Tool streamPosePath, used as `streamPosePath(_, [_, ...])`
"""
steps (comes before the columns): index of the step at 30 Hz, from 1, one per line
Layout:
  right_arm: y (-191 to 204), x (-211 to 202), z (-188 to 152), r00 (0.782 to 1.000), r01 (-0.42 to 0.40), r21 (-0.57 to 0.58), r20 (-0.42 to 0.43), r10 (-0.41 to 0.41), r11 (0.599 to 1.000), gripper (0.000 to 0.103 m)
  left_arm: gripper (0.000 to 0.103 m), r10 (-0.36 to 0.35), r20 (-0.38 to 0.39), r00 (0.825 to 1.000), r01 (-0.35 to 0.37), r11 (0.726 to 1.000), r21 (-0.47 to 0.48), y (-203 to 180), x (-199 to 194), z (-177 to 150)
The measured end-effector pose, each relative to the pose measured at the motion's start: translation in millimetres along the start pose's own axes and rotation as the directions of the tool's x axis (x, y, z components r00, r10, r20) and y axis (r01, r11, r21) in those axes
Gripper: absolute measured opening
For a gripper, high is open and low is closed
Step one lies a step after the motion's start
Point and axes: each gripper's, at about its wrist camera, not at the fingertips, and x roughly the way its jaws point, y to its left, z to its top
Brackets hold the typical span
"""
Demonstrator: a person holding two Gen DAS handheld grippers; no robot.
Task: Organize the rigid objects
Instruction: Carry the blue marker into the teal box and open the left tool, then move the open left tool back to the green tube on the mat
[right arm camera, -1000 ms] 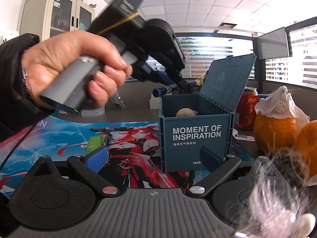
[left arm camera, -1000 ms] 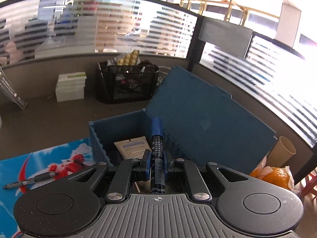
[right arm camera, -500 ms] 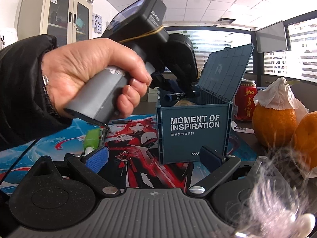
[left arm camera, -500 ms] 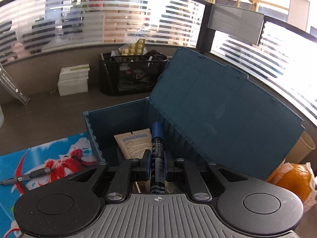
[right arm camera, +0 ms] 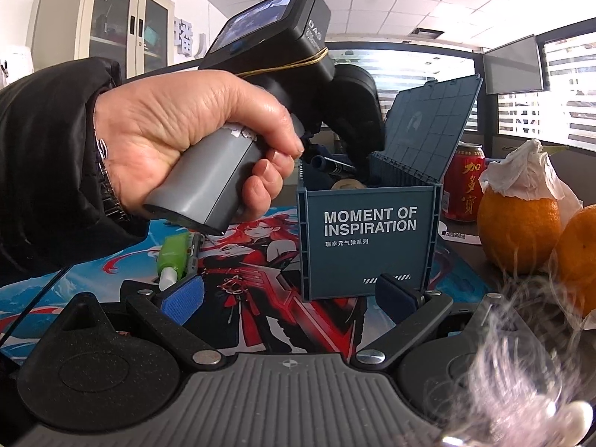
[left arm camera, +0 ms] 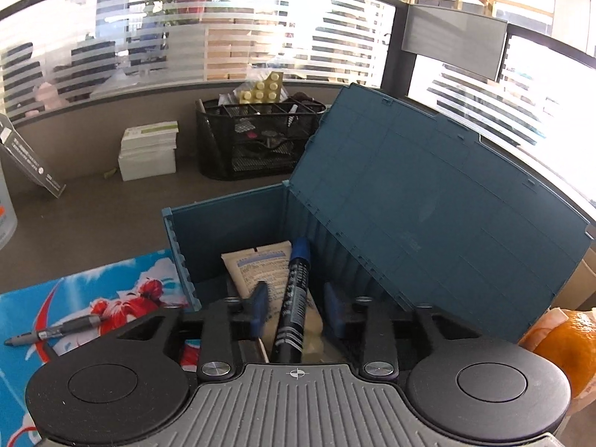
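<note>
A blue box (left arm camera: 231, 219) with its lid open stands on the desk; it also shows in the right wrist view (right arm camera: 367, 238). My left gripper (left arm camera: 296, 307) is over the box and open. A black marker with a blue cap (left arm camera: 294, 290) lies between its fingers, free of the pads, above a cream tube (left arm camera: 257, 266) in the box. The marker also shows in the right wrist view (right arm camera: 329, 164). My right gripper (right arm camera: 290, 294) is open and empty, low in front of the box. A grey pen (left arm camera: 56, 331) lies on the printed mat (left arm camera: 93, 290). A green object (right arm camera: 173, 257) lies on the mat.
A black mesh organizer (left arm camera: 257, 141) and stacked white boxes (left arm camera: 149, 152) stand at the back. Oranges (right arm camera: 517, 231) with tissue and a red can (right arm camera: 465, 186) sit right of the box. An orange (left arm camera: 566, 346) is by the lid.
My left gripper moved down over the box and opened, letting go of the marker. The right gripper stayed where it was.
</note>
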Motion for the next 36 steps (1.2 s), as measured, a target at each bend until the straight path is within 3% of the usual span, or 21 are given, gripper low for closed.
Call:
streamPosePath(3, [1.5,-0.1,-0.2,1.0,0.0,-0.004,-0.005,0.0,1.0,0.099,0.043,-0.003,0.0,1.0,0.003,1.0,0.005,-2.9,-0.6,-2.0])
streamPosePath(5, [2.5,-0.3,-0.2,1.0,0.002,-0.007,-0.008,-0.002,1.0,0.099,0.052,-0.014,0.002,1.0,0.014,1.0,0.002,-3.4,-2.2,-2.9])
streamPosePath(19, [3.0,-0.1,-1.2,1.0,0.018,-0.011,-0.017,-0.018,1.0,0.099,0.061,-0.102,0.032,0.994,0.1,0.994,0.053,-11.4,-34.8,-18.0])
streamPosePath(26, [3.6,1.9,-0.5,0.999,0.025,-0.011,-0.027,-0.026,1.0,0.1,0.081,-0.064,0.127,0.99,0.053,0.994,0.094,6.8,-61.6,-19.8])
streamPosePath(36, [16.4,4.3,3.4,0.999,0.011,-0.046,-0.04,-0.013,0.999,0.1,0.096,-0.008,0.212,0.977,-0.017,0.993,0.115,57.0,-100.6,-30.1])
